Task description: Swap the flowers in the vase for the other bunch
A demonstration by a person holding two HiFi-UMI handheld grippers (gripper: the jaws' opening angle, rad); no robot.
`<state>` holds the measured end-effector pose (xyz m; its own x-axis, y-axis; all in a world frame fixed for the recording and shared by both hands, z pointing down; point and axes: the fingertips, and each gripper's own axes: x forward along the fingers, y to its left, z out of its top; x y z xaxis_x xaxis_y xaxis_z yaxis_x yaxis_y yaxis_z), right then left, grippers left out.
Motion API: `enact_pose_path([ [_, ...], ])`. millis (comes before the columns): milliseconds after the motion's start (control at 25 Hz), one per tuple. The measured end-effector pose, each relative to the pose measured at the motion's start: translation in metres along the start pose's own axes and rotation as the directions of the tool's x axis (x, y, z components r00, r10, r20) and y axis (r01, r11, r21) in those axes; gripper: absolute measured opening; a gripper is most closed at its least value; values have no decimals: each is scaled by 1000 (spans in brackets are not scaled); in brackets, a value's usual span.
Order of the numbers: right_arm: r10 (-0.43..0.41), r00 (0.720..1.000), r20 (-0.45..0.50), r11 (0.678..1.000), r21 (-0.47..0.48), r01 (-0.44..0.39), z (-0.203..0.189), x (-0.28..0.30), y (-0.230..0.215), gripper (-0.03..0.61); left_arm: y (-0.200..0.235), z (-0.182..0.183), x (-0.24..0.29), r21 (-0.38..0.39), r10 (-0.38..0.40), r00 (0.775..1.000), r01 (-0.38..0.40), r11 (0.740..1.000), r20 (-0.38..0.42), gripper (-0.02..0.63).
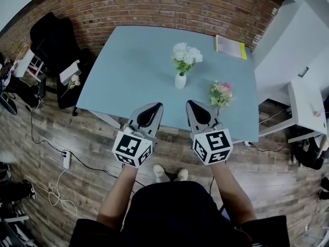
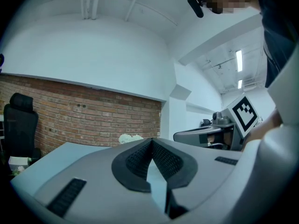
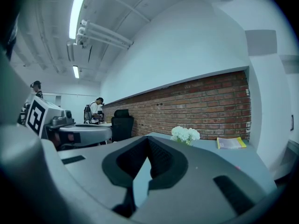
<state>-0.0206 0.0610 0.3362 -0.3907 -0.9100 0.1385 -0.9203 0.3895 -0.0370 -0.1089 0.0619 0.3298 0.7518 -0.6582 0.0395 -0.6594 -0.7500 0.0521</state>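
Yellow book [image 1: 231,47] beyond vase [image 1: 180,80] on table [image 1: 128,60]; left gripper [image 1: 154,107], right gripper [image 1: 192,105] fingers closed, empty.

Even, cool light from ceiling tubes [image 3: 76,15]; fisheye bending and dark corners.

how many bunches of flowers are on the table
2. A white bunch stands in the vase near the middle of the table; a pink bunch sits to its right, nearer the front edge. None look hidden.

White flowers [image 1: 186,57] upright in white vase [image 1: 180,81] mid-table; pink bunch [image 1: 221,93] nearby w/o vase.
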Motion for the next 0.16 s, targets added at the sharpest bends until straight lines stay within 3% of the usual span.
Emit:
enact_pose_path([
  [160, 6, 1000, -2, 1000, 0, -6, 0, -7, -4, 12, -9, 2, 4, -2, -5, 1000, 5, 1000, 4, 8],
])
